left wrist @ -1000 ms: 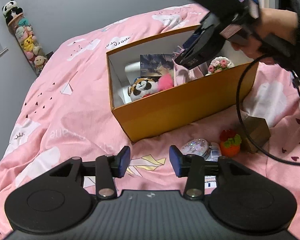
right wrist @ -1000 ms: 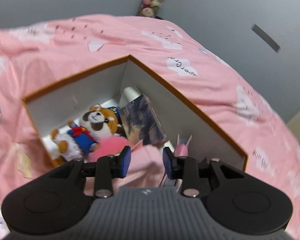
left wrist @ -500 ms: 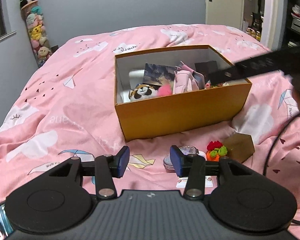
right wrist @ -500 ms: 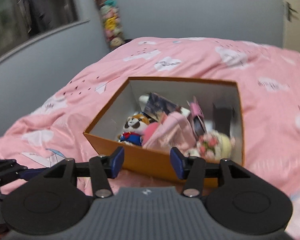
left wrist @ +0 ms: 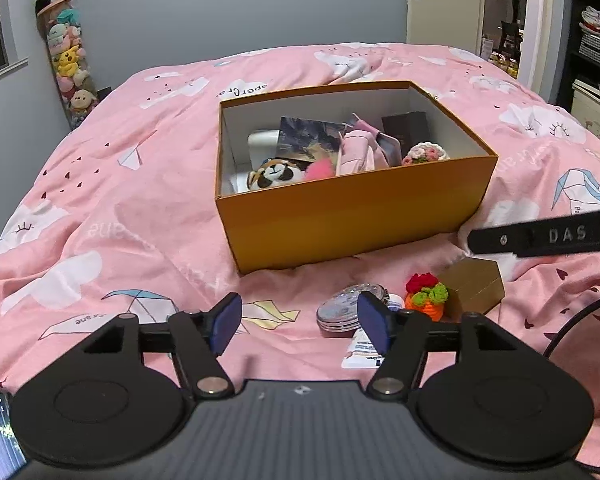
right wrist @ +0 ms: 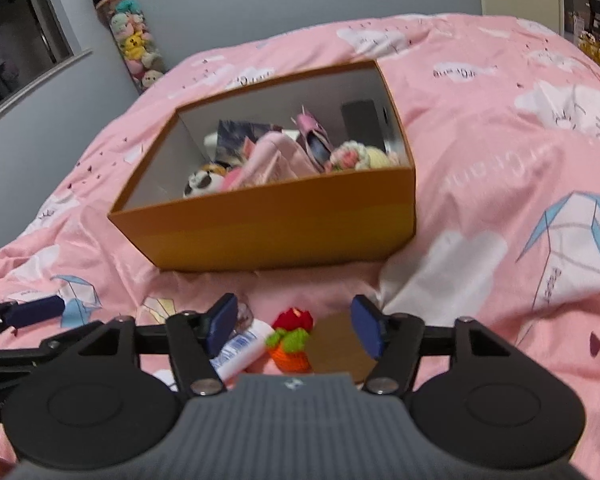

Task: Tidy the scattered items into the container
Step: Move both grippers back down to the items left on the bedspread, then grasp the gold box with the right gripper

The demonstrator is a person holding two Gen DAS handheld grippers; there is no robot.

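The orange box (left wrist: 356, 216) sits mid-bed, already holding toys. Four items remain just near of it, crowded together: crochet carrot (right wrist: 292, 344), brown box (left wrist: 474, 290), round tin (left wrist: 346, 312) and white tube (right wrist: 242, 350). The right gripper (right wrist: 296, 326) hovers over the carrot, its jaws opening and empty; the left gripper (left wrist: 300, 322), likewise opening and empty, faces the tin. Risk: wide jaws may snag a neighbour or bunch the pink duvet (left wrist: 100, 208). The two grippers also work close enough to collide.
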